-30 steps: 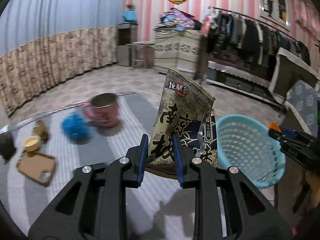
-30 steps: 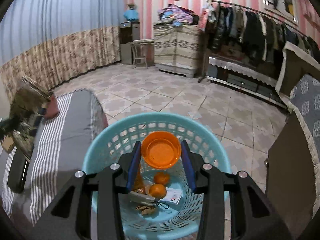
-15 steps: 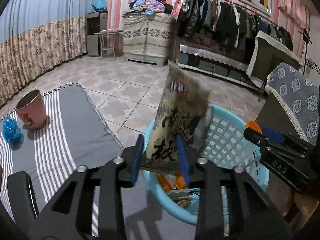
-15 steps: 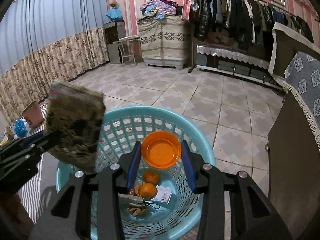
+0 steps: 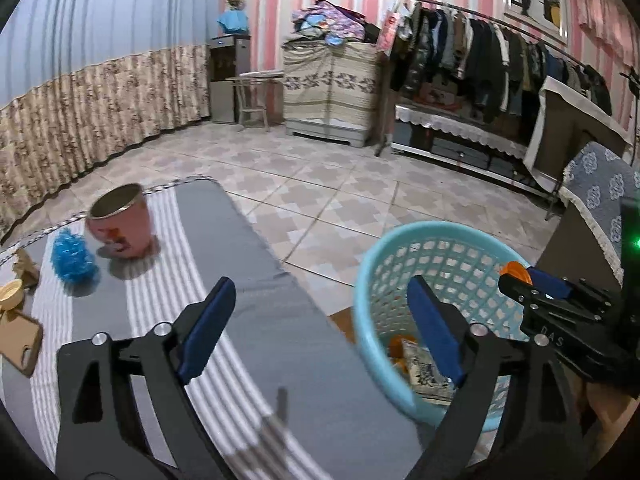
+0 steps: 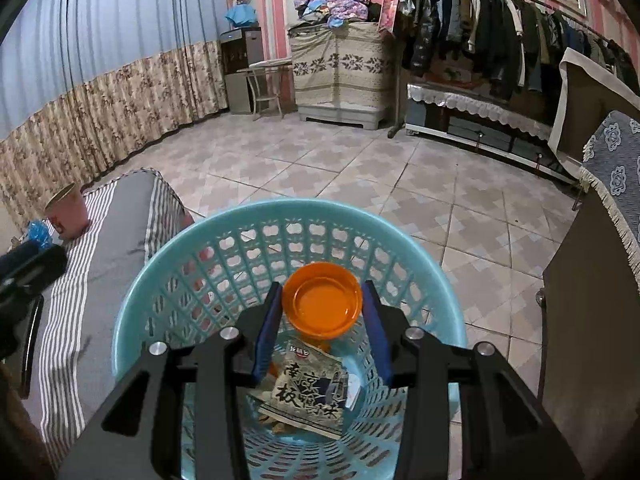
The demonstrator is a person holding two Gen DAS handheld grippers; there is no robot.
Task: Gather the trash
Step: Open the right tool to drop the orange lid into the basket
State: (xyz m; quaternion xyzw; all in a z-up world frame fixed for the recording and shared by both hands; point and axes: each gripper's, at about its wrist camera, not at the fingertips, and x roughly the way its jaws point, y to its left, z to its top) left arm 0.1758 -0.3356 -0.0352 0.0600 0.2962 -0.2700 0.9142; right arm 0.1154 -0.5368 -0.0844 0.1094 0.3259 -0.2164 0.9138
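Lying flat in blue basket [image 6: 160,280]: snack packet [image 6: 308,396]; left claw [image 5: 320,332] opening, nothing between; right claw [image 6: 320,320] clamped on orange cup [image 6: 320,300] above.

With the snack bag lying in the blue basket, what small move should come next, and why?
Probably open the right hand-held gripper so the orange lid it clamps drops. It already sits above the basket, right over the snack bag. The left hand-held gripper is opening with nothing between its fingers, free to go for more trash.
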